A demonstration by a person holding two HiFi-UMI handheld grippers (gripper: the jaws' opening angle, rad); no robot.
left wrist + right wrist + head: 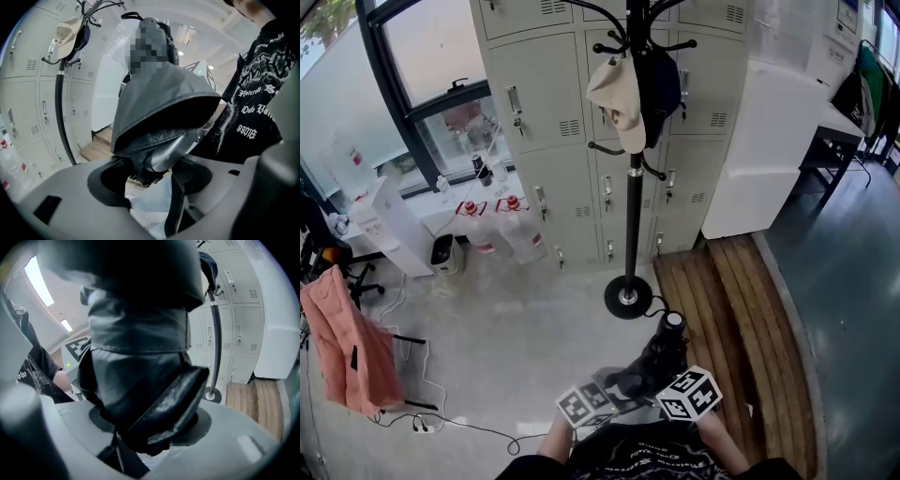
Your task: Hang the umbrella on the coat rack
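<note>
Both tools are clamped on the folded umbrella (661,354), left tool (157,161) by its metal shaft and right tool (150,423) on the bunched fabric, I'd guess so it won't flop, held low and well short of the coat rack (634,211).

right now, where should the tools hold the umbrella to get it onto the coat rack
Around the folded fabric body at its near end, one tool from each side, as the left tool and right tool clamp the umbrella now. The bundle is thick there, and this likely leaves the knobbed far end free to reach the coat rack.
</note>
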